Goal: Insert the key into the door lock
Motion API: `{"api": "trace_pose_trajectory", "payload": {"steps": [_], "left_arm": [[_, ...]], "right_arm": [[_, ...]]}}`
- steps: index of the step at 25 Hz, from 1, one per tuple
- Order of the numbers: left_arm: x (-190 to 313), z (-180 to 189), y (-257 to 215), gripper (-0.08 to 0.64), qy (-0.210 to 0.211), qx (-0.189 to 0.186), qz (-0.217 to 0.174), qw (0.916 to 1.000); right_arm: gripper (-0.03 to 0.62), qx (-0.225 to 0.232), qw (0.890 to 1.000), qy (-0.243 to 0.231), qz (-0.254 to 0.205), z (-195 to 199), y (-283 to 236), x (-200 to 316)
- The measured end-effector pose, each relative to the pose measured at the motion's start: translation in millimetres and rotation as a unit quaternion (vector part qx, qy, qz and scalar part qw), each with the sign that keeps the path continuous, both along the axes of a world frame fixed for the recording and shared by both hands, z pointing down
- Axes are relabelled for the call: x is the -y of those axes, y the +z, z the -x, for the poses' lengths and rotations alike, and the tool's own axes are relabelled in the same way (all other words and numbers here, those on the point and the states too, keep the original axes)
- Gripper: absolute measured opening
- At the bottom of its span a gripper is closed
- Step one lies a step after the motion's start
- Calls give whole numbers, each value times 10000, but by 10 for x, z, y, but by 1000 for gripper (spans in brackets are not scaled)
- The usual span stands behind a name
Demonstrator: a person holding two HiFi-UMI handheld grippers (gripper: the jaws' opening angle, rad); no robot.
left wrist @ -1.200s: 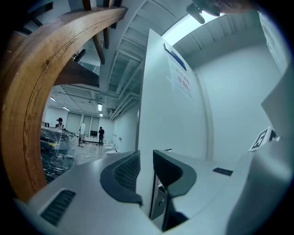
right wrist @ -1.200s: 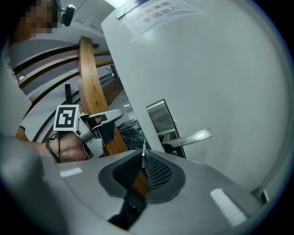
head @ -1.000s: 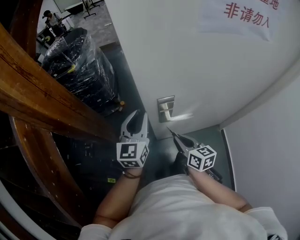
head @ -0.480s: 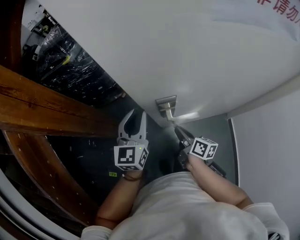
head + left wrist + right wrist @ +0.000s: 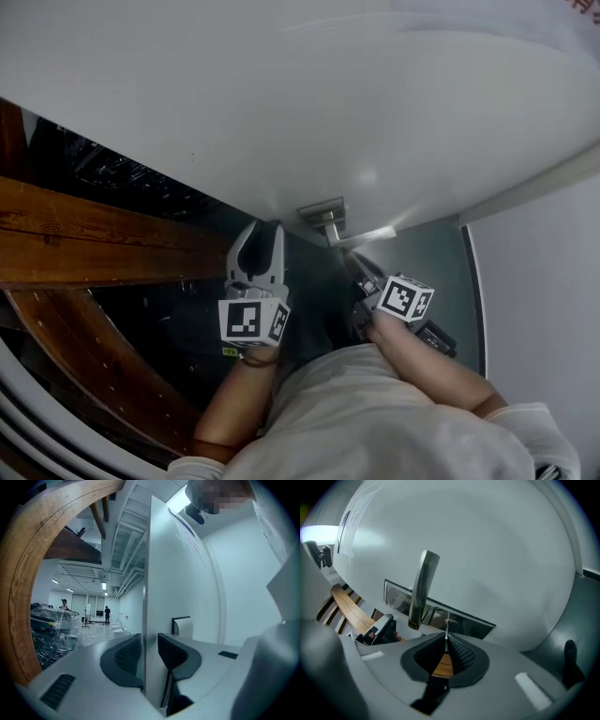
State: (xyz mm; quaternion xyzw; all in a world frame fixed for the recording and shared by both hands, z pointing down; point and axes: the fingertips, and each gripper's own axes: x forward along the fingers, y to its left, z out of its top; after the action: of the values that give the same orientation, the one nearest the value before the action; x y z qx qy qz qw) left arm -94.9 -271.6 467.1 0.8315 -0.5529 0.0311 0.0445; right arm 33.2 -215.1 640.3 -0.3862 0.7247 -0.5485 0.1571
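Head view: white door (image 5: 281, 112) with a smooth, matte face. A rectangular metal lock plate (image 5: 317, 210) carries a straight, bright lever handle (image 5: 361, 234). The left hand-held gripper (image 5: 262, 234) sits at the free edge of the door, just left of the plate. The right hand-held gripper (image 5: 354, 267) points up at the plate from below the lever. A varnished wooden beam (image 5: 94, 244) crosses behind on the left.

Left gripper view: the left hand-held gripper (image 5: 149, 648) is clenched on the thin edge of the door (image 5: 183, 583), with one dark ribbed pad on each face. Risk: the grip is on a narrow, smooth edge. If it slips, the door may swing and carry the lock away from the key.

Right gripper view: the right hand-held gripper (image 5: 446, 641) is clamped on the key (image 5: 447, 629), a thin metal blade standing upright between the textured pads. The tip of the key lies just in front of the lock plate (image 5: 398, 599), below and to the right of the lever handle (image 5: 422, 585). The keyhole itself cannot be made out, nor whether the tip has entered it.
- Risk: only a short length of the blade is held, so an off-axis push may pivot the key in the pads.
- Risk: a misaligned tip may skate across the polished plate.
- Risk: the gripper body may strike the lever during the approach.
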Motion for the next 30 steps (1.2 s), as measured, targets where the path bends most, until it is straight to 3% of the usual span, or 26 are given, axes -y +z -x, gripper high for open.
{"api": "trace_pose_trajectory", "payload": {"steps": [10, 16, 23, 30], "left_arm": [[23, -37, -24, 98, -10, -71, -3, 10000], [22, -17, 10, 98, -23, -75, -48, 10000], [12, -29, 14, 98, -39, -96, -57, 9999], [3, -14, 20, 97, 41, -100, -100, 9999]], "right_arm": [[21, 769, 9953, 519, 280, 3, 14, 35], [21, 1403, 9814, 1120, 680, -25, 90, -3], [20, 2060, 9642, 1522, 684, 62, 118, -8], [20, 2075, 9629, 1646, 508, 118, 173, 54]]}}
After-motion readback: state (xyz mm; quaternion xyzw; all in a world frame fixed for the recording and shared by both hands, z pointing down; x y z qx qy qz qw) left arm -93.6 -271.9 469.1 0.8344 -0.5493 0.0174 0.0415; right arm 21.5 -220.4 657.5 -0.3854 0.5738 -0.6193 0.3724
